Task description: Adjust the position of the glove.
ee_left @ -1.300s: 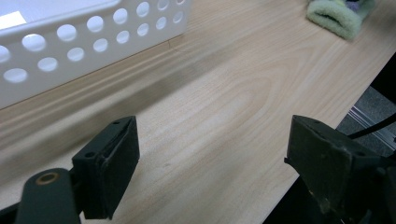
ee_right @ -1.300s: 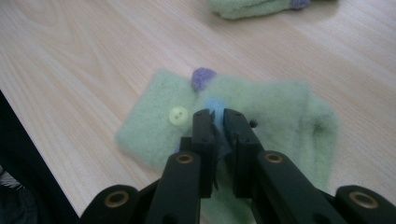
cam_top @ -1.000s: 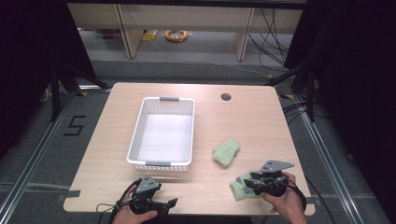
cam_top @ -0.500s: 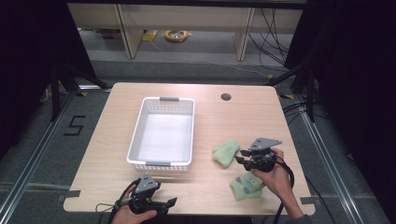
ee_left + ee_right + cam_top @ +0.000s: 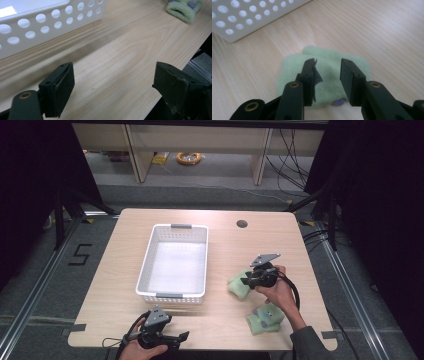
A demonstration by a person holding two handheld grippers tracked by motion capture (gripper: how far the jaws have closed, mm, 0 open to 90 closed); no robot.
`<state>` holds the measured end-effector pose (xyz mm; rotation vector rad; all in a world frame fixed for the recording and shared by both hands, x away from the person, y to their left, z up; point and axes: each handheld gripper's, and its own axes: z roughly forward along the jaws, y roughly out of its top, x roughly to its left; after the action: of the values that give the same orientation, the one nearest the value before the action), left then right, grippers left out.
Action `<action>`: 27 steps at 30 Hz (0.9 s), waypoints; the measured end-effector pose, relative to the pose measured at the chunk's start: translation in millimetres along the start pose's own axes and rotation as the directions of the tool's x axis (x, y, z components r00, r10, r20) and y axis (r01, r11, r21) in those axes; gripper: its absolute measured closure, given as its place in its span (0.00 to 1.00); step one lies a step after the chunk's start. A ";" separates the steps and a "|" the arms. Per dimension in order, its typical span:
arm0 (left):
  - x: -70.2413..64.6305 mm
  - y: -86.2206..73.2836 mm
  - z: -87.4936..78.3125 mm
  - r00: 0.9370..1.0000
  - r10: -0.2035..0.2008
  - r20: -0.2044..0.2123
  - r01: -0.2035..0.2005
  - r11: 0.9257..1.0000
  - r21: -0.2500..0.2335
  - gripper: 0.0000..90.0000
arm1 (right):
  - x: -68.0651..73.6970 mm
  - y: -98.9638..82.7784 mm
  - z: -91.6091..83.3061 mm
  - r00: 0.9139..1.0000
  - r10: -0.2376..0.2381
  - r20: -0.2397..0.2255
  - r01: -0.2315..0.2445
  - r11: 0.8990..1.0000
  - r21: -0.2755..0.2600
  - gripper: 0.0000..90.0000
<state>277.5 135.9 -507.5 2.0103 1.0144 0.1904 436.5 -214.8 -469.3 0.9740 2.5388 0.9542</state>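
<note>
- Over the right half of the wooden table (image 5: 220, 240), the right gripper (image 5: 246, 281) hangs above a folded pale-green fleece cloth (image 5: 322, 75), its jaws astride the cloth's top. They have just been closing, yet a gap shows between the pads and the fabric, so nothing is gripped yet.
- That cloth (image 5: 239, 284) lies just right of the white perforated basket (image 5: 172, 267), near enough that a short carry would, I judge, drop it inside.
- Nearer the person, a second green cloth with purple spots (image 5: 264, 316) lies apart from the first, untouched, likely waiting its turn.
- At the table's near edge, the left gripper (image 5: 184, 336) rests low with jaws spread wide on nothing, the bare wood between them; it seems parked clear of the basket's front wall.
- The basket's inside is empty, so sorting has barely begun.
</note>
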 end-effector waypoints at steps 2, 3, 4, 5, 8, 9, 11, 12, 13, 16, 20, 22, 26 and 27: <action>-0.6 0.0 0.1 1.000 0.000 -0.004 0.000 1.000 -0.009 0.18 | -2.9 2.1 5.5 1.000 0.005 -0.013 -0.004 1.000 0.015 0.72; -0.6 0.0 0.1 1.000 0.000 -0.004 0.000 1.000 -0.009 0.18 | -5.3 2.5 8.4 1.000 0.009 -0.017 -0.009 1.000 0.009 0.73; -0.7 0.1 0.1 1.000 -0.001 0.003 0.002 1.000 -0.008 0.18 | -7.1 2.6 11.7 1.000 0.010 -0.013 -0.010 1.000 0.021 0.73; -0.4 0.0 0.1 1.000 0.002 0.002 -0.002 1.000 -0.003 0.18 | -8.6 2.6 14.9 1.000 0.006 -0.019 -0.005 0.999 0.040 0.73; -0.3 0.0 -0.2 1.000 -0.001 0.004 0.001 1.000 0.000 0.18 | -9.6 1.7 23.0 0.999 0.021 -0.035 -0.018 0.995 0.097 0.74; -0.3 0.0 -0.2 1.000 -0.001 0.004 0.001 1.000 0.000 0.18 | -8.2 0.6 26.2 0.999 0.027 -0.031 -0.025 0.996 0.091 0.75; -0.6 -0.3 0.4 1.000 -0.003 0.002 0.003 1.000 -0.006 0.18 | -8.3 0.7 27.4 0.999 0.022 -0.037 -0.019 0.996 0.089 0.78; -1.0 -0.4 0.5 1.000 -0.003 -0.001 0.003 1.000 -0.003 0.18 | -8.3 1.0 26.0 0.999 0.021 -0.036 -0.017 0.994 0.107 0.81; -1.0 -0.4 0.5 1.000 -0.003 -0.001 0.003 1.000 -0.003 0.18 | -9.3 -0.3 27.2 0.999 -0.007 -0.036 0.010 0.995 0.101 0.85; -0.6 0.3 -0.8 1.000 0.016 0.006 -0.016 1.000 0.013 0.18 | -5.7 -0.4 26.7 1.000 0.005 -0.020 -0.003 0.994 0.109 0.94; -0.3 0.4 -1.2 1.000 0.013 0.008 -0.013 1.000 0.005 0.18 | -1.5 0.3 24.1 1.000 0.024 -0.005 -0.023 0.996 0.087 0.97; -1.3 0.1 -0.7 1.000 0.002 0.006 -0.002 1.000 -0.010 0.18 | 0.8 1.2 17.8 1.000 0.025 -0.003 -0.025 0.998 0.064 0.97; -2.1 0.7 -0.6 1.000 -0.004 0.011 0.004 1.000 -0.011 0.18 | 7.7 1.2 -0.6 1.000 0.019 -0.018 -0.019 1.000 0.013 0.97; -1.7 0.7 -1.2 1.000 0.010 0.011 -0.010 1.000 0.002 0.18 | 9.8 1.4 -7.1 0.999 0.015 -0.029 -0.015 1.000 0.014 0.97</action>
<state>276.3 135.2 -505.8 2.0164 0.9987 0.1835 426.8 -210.9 -463.2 0.9917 2.5686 0.9630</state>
